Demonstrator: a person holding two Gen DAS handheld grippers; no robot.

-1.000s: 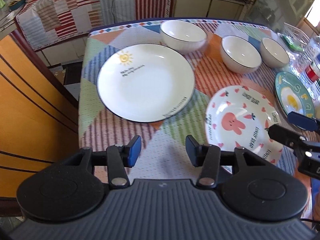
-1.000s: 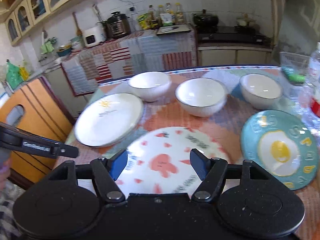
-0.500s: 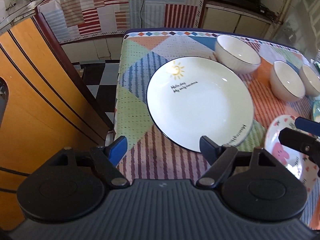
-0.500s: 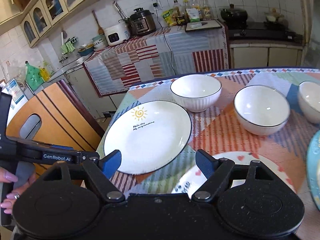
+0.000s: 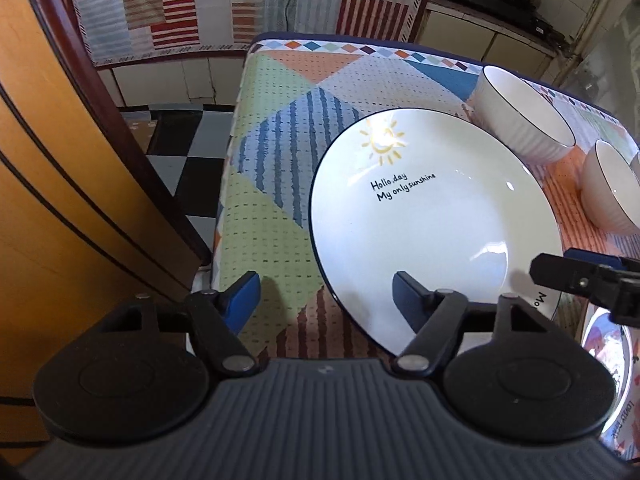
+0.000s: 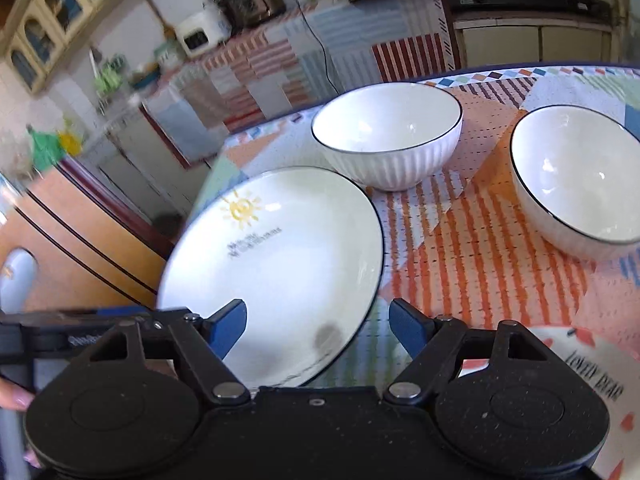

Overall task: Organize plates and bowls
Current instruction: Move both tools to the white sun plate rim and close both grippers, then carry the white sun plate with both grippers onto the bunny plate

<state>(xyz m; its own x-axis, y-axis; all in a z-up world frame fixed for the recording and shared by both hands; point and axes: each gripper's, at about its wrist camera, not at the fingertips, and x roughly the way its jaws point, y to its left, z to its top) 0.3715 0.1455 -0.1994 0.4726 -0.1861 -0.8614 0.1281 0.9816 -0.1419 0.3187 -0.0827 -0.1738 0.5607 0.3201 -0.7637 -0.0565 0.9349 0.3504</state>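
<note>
Nearest in the left wrist view, the left hand-held gripper is spread wide with nothing between its blue fingers. One finger hangs over the green patch of the tablecloth; the other lies over the near rim of the white plate. The right hand-held gripper is likewise spread wide and holds nothing. Its left finger is over the near part of the same plate, its right finger over the cloth just past the plate's edge.

The white plate, with a yellow sun and black lettering, lies flat on the tabletop near its left edge. Beside it, toward the right gripper's side, shows part of a plate with pink and red prints, its lettering reading "LOVELY BEAR".

Farther back stands a white ribbed bowl with a dark rim, upright, just beside the far edge of the white plate. A second white bowl stands apart to its right.

Beyond the tabletop are a wooden chair back and a counter draped in patchwork cloth.
</note>
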